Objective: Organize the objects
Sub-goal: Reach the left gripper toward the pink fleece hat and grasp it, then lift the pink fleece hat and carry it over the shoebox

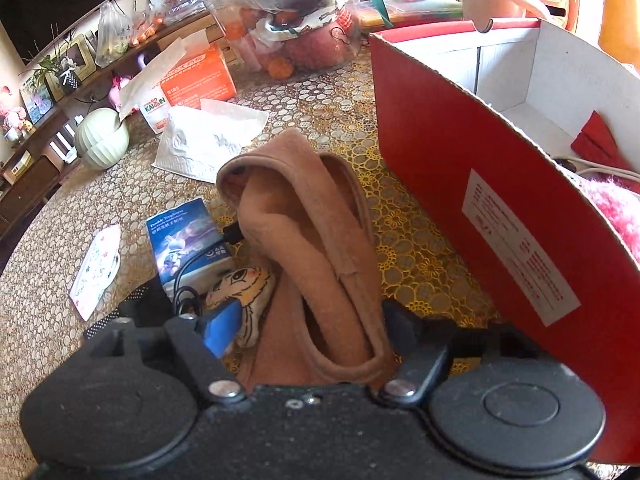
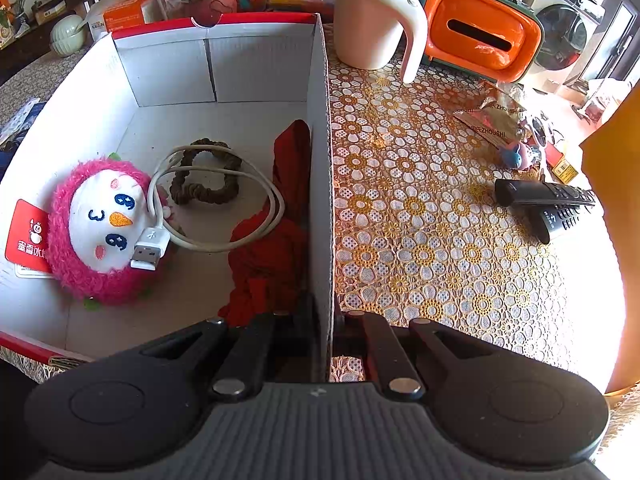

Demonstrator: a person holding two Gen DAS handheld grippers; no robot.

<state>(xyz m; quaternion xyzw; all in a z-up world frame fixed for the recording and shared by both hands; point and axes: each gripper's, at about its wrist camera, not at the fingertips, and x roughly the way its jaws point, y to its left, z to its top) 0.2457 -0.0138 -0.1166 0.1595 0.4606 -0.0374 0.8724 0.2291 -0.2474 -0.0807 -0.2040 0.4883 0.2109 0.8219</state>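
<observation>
The left gripper (image 1: 308, 320) has a folded tan cloth (image 1: 304, 216) between its partly open jaws, both fingers against its sides, just left of the red cardboard box (image 1: 448, 184); ahead to its left lie a blue pack reading "Double Toughness" (image 1: 188, 236) and an orange tissue pack marked "KAIXIN" (image 1: 192, 80). The right gripper (image 2: 320, 328) is clamped tight on the box's white right wall (image 2: 320, 160). Inside, to its left, lie a pink plush (image 2: 100, 232), a white USB cable (image 2: 216, 208) and a red cloth (image 2: 276, 240); a wrapper reading "ZHOUSHI" (image 2: 492, 120) lies ahead to its right.
</observation>
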